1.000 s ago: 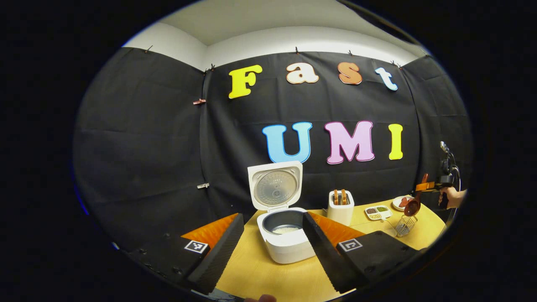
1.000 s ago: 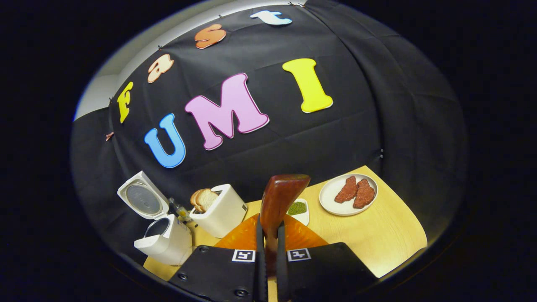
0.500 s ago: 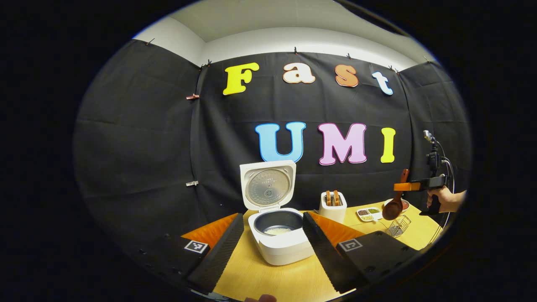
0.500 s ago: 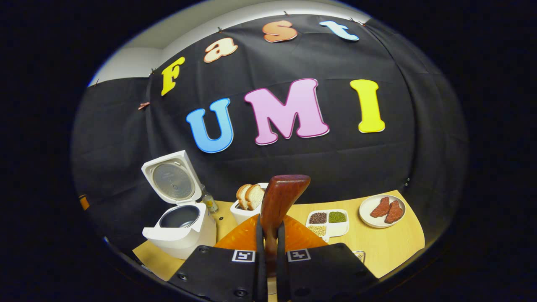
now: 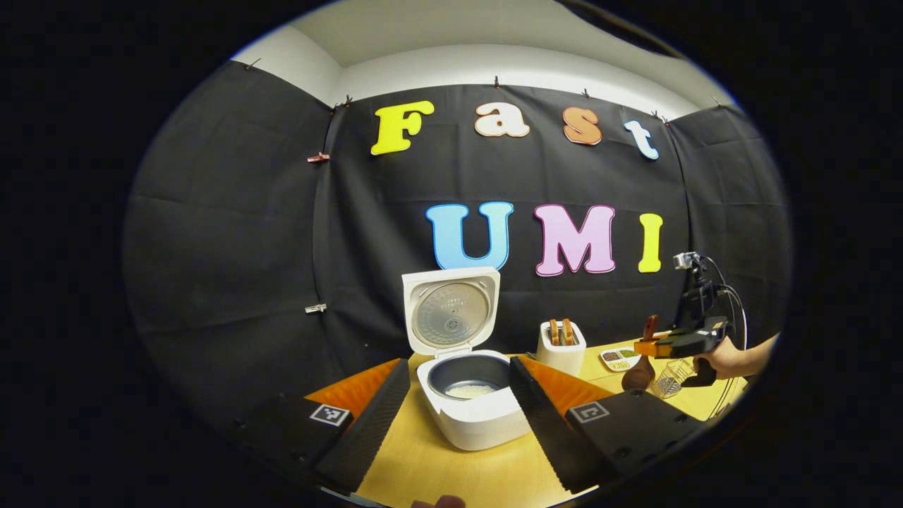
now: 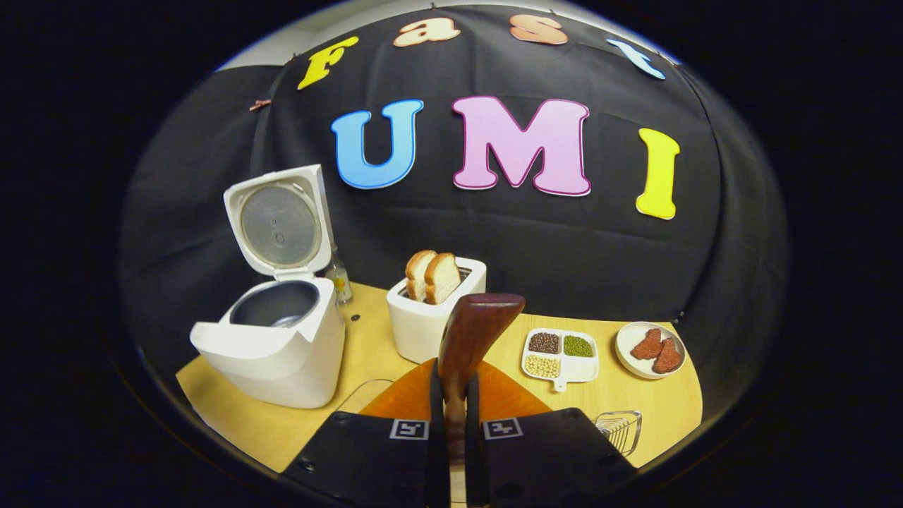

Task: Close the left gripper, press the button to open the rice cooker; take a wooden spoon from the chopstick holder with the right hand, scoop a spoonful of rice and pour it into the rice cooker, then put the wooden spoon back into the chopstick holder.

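While I am holding my left gripper (image 5: 451, 416) low over the worktop (image 5: 451, 473) with its two fingers spread wide apart and gripping nothing, the rice cooker (image 5: 471, 413) is sitting between them just ahead. Its lid (image 5: 450, 310) is standing upright and open, and a patch of white rice (image 5: 469, 390) is lying at the bottom of the inner pot.

Nearest in the right gripper view, my right gripper (image 6: 451, 423) is clenching the handle of the wooden spoon (image 6: 469, 339), both fingers pressing on it, and the handle's broad end is rising straight up past the fingertips. In the left gripper view I am seeing that same gripper off to my right with my hand (image 5: 719, 360) behind it; the spoon's bowl is hanging downward, just beside the wire chopstick holder (image 5: 670, 377). Whether the bowl is touching the worktop I cannot tell. In the right gripper view the holder's rim (image 6: 621, 429) is peeking out low at the right of my gripper.

Farther on, the white toaster (image 6: 430, 317) is carrying two bread slices (image 6: 434, 275). To its right, the divided dish (image 6: 561, 356) is holding dark, green and pale beans, and a round plate (image 6: 649, 349) with two reddish pieces is lying beyond it. A small bottle (image 6: 340, 282) is standing behind the cooker.
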